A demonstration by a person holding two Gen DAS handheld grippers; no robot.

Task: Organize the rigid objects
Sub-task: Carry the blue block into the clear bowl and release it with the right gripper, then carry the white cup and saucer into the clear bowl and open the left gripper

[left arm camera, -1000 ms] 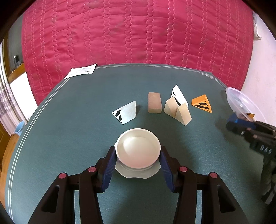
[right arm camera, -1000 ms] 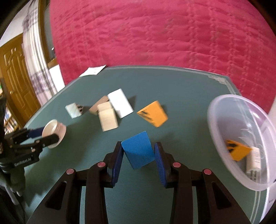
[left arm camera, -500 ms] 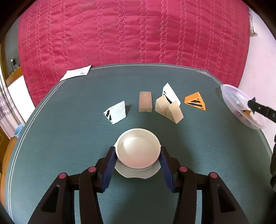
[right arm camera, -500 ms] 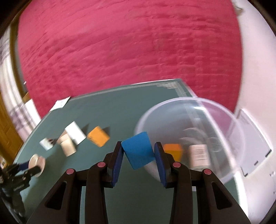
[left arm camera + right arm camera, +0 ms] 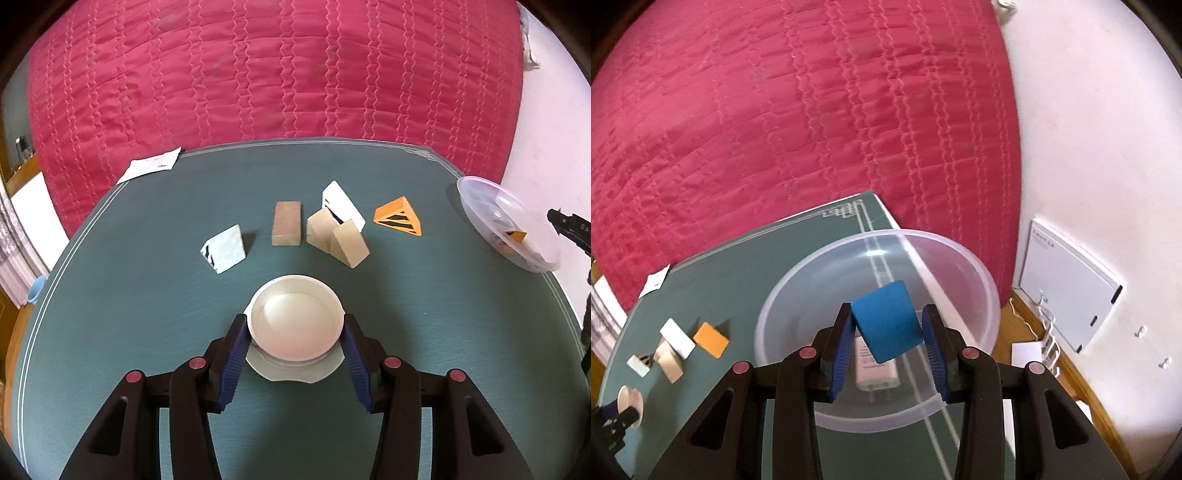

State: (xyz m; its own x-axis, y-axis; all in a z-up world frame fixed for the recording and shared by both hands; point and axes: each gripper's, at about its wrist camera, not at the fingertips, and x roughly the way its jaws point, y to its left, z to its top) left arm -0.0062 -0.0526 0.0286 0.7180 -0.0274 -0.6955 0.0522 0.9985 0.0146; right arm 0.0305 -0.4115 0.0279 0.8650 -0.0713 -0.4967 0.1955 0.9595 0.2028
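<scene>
blue block released over the tub
right gripper jaws opening, block loose between them above the tub; best kept centred until it falls. left gripper jaws clamped on a white bowl over the desk

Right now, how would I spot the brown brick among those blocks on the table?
Start at the green table and find the row of blocks across its middle. The brown brick lies flat between a pale wedge and two tan wedges. It is the only plain rectangular bar, reddish brown on top.
</scene>
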